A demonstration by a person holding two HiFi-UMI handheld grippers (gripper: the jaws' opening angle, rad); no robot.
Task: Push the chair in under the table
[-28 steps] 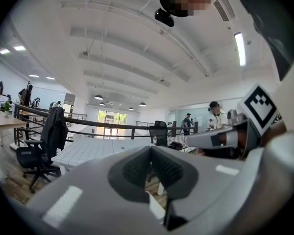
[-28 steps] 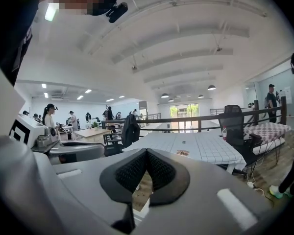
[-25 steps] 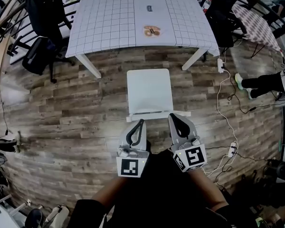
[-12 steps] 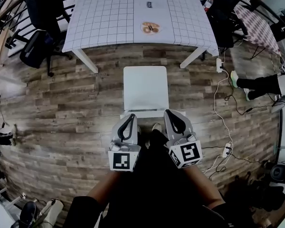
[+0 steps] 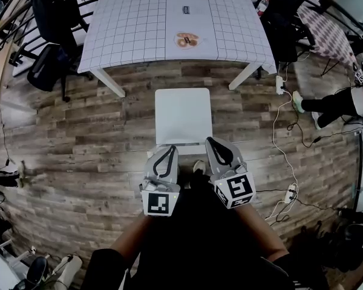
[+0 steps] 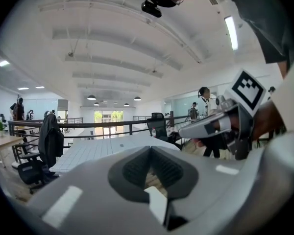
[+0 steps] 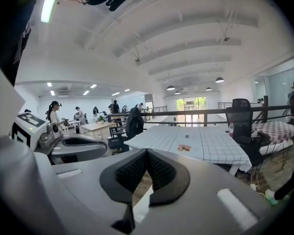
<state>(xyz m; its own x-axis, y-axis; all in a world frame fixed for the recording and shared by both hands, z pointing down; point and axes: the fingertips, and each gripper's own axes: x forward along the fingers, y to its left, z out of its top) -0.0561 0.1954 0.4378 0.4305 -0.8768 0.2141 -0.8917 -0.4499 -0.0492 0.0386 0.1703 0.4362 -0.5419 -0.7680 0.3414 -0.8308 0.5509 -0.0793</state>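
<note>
Head view: chair (image 5: pixel 183 116) sits frame centre, just below table (image 5: pixel 139 35), not under it. Left gripper (image 5: pixel 169 148) and right gripper (image 5: pixel 210 141) at its lower edge. Only gripper views show the jaws: both clenched, empty.

The grey left gripper (image 5: pixel 170 148) and right gripper (image 5: pixel 210 141) carry black ribbed pads (image 7: pixel 132 173) and black-and-white marker cubes (image 5: pixel 156 203); the person wears dark clothing (image 5: pixel 193 240).

I can read no words, numbers or brand names anywhere. The left marker cube (image 5: pixel 158 203) on my left gripper (image 5: pixel 167 150) and the right marker cube (image 5: pixel 236 190) on my right gripper (image 5: pixel 212 142) show black-and-white square patterns, not letters. A small dark label (image 5: pixel 186 9) lies on the gridded table (image 5: pixel 133 29); its print is too small to make out.
</note>
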